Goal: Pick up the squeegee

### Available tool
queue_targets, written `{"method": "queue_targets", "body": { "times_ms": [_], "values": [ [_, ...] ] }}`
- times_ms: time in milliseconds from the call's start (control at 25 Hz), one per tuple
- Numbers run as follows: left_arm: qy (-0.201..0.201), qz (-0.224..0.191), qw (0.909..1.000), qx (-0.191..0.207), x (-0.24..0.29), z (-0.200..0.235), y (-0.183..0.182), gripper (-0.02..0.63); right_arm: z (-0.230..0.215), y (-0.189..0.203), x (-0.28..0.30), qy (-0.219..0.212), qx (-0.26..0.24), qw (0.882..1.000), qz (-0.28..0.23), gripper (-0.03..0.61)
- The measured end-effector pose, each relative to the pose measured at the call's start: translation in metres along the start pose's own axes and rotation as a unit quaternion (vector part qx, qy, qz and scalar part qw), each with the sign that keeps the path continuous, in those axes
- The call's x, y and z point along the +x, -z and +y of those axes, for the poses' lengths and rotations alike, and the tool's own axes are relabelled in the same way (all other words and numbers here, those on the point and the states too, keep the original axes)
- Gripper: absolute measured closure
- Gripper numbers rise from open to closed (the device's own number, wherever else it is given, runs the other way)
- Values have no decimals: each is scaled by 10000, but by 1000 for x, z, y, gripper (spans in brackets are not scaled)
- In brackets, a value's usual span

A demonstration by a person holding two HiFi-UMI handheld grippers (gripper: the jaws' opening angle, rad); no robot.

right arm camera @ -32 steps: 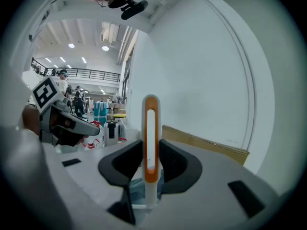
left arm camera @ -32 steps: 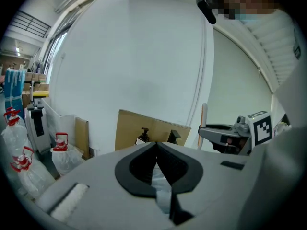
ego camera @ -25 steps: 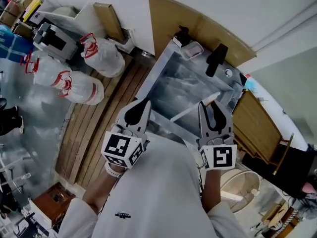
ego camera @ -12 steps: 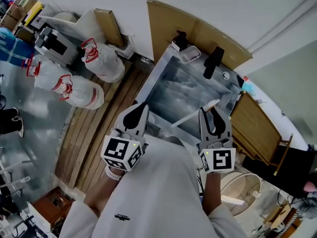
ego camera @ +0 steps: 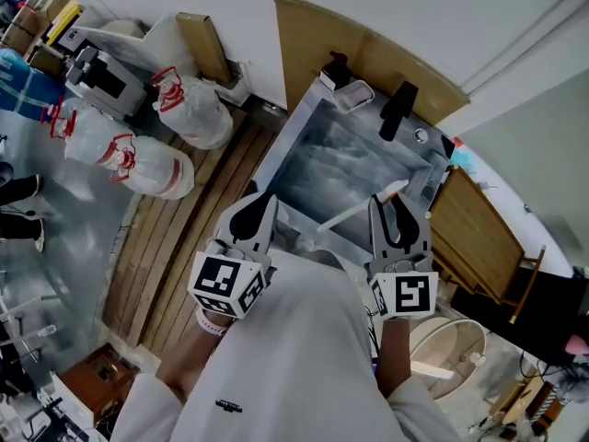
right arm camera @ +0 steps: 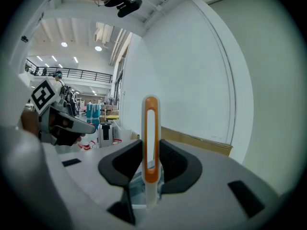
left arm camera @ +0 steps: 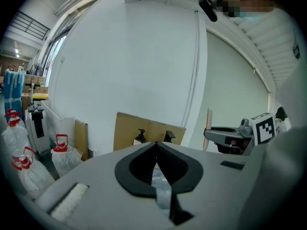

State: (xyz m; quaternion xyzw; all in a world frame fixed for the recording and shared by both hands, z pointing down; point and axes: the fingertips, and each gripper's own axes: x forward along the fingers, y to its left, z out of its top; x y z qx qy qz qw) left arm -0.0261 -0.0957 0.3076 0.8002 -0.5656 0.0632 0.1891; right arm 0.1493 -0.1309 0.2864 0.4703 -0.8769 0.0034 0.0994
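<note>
The squeegee is a thin white bar with an orange-rimmed handle. It is held over the steel sink. My right gripper is shut on its handle, which stands upright between the black pads in the right gripper view. The white bar runs left and down from the jaws in the head view. My left gripper hovers over the sink's near left edge, shut with nothing in it; its tips meet. The left gripper view also shows the squeegee off to its right.
A black faucet and a soap dispenser stand at the sink's far rim, in front of cardboard. Clear red-capped jugs lie on wooden slats at the left. A wooden panel and a white bucket are at the right.
Both grippers stay about where they were, the right one still shut on the squeegee. Only the head view shifts slightly.
</note>
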Motion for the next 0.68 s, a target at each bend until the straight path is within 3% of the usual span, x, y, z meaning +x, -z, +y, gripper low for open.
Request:
{"method": "queue_targets", "body": {
  "times_ms": [680],
  "values": [
    [20,17,10000,19,5,-2,0,609,-8,5,-3,111,36,9999,20,472]
  ]
}}
